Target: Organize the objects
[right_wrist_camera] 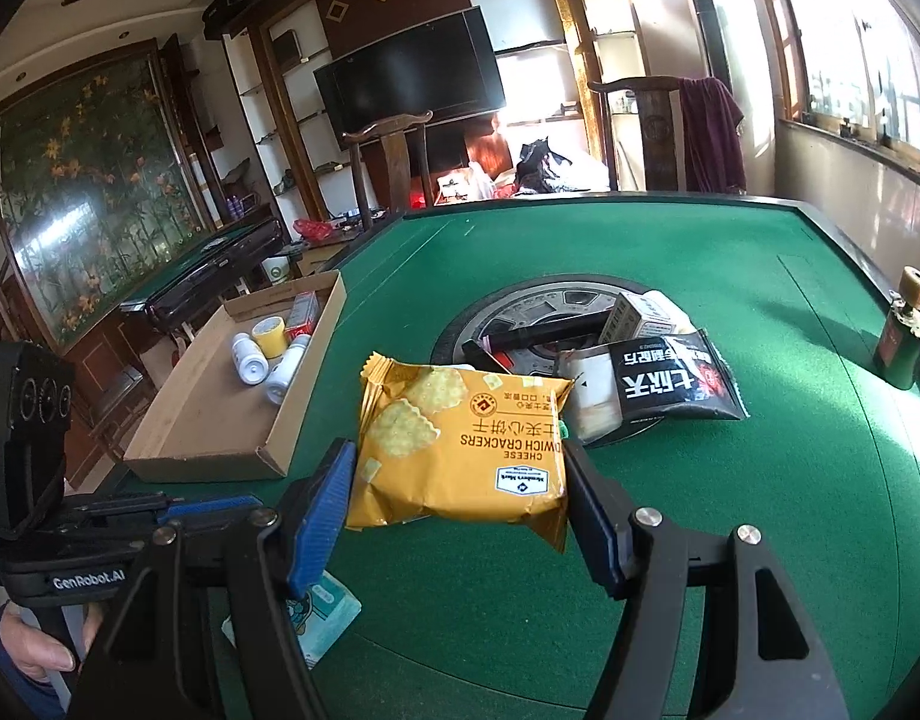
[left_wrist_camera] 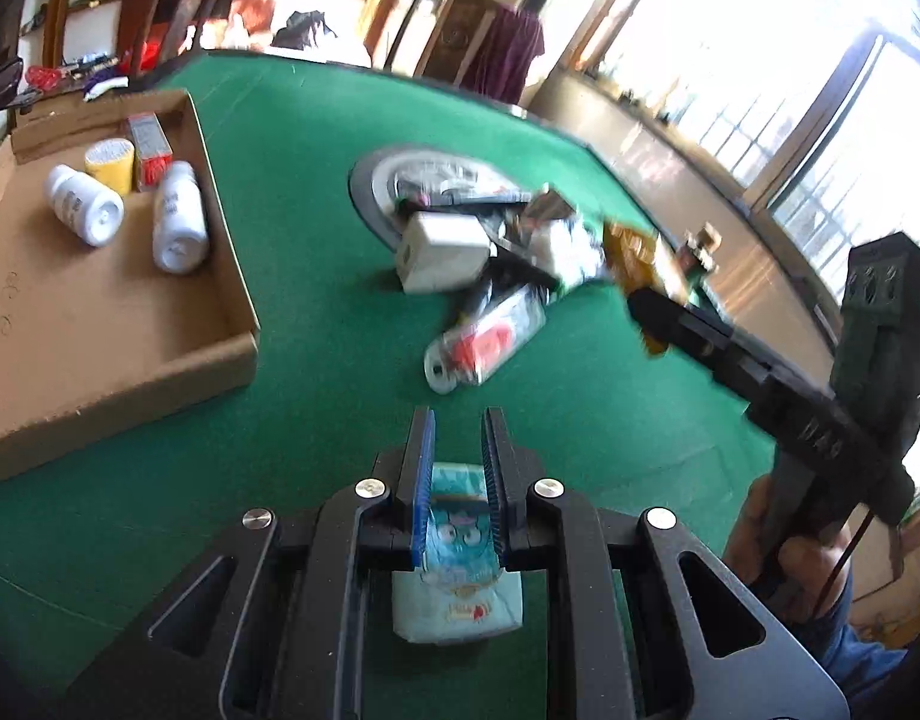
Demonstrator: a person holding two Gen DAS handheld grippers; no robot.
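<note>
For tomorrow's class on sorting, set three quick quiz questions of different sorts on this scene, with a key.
1. True or false: the right tool grips the yellow cheese cracker packet.
2. How many white bottles lie in the cardboard tray?
3. The left tool straddles: A) a light blue tissue pack, B) a black snack bag, C) a white box.

Key: 1 true; 2 two; 3 A.

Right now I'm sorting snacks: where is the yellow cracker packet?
In the right wrist view the yellow cracker packet is held between the right gripper fingers, above the green table, just before the central pile.
</note>
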